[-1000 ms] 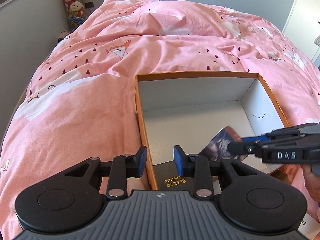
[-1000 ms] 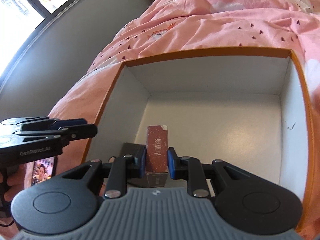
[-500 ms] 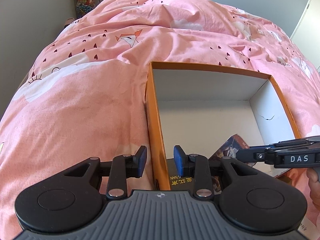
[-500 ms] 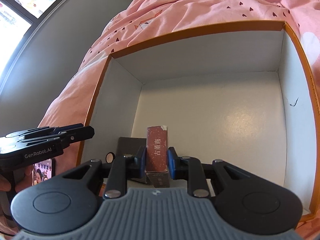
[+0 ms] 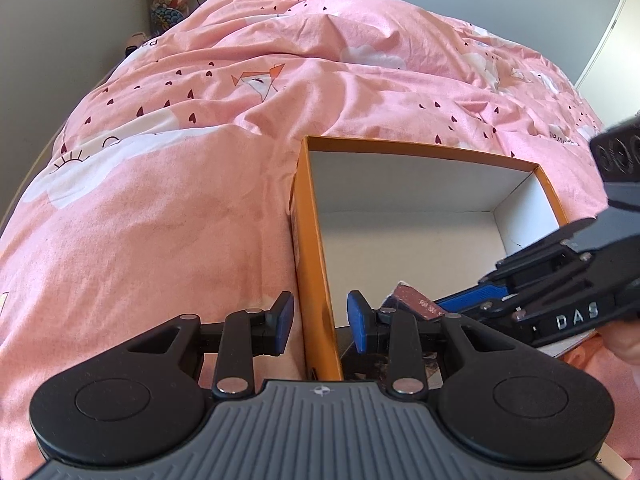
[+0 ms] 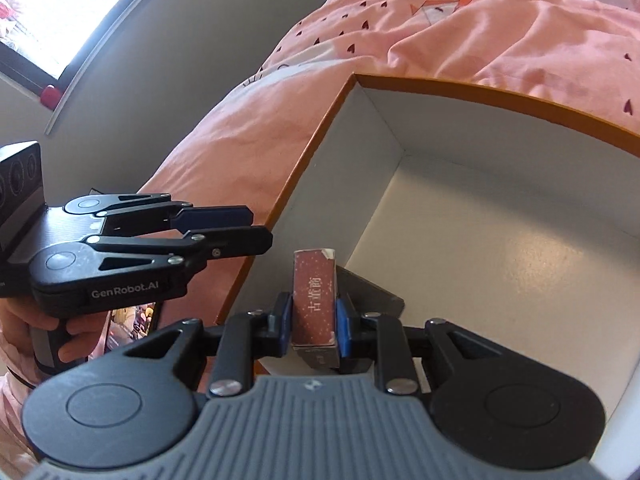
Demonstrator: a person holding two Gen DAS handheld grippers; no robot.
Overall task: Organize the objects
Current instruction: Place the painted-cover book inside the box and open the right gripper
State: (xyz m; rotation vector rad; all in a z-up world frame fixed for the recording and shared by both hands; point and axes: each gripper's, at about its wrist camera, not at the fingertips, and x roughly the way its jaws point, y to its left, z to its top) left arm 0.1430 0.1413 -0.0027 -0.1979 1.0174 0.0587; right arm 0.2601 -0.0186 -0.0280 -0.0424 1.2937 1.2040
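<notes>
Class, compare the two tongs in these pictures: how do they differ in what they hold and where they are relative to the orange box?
The right tongs are shut on a small red box; the left tongs grip nothing, their pads apart. The left tongs straddle the orange box wall; the right tongs reach inside it. Both have blue pads on black fingers.

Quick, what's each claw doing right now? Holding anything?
Left claw: open, straddling the orange cardboard box's side wall, pads not pressing it.
Right claw: shut on a small dark-red cardboard packet.
</notes>
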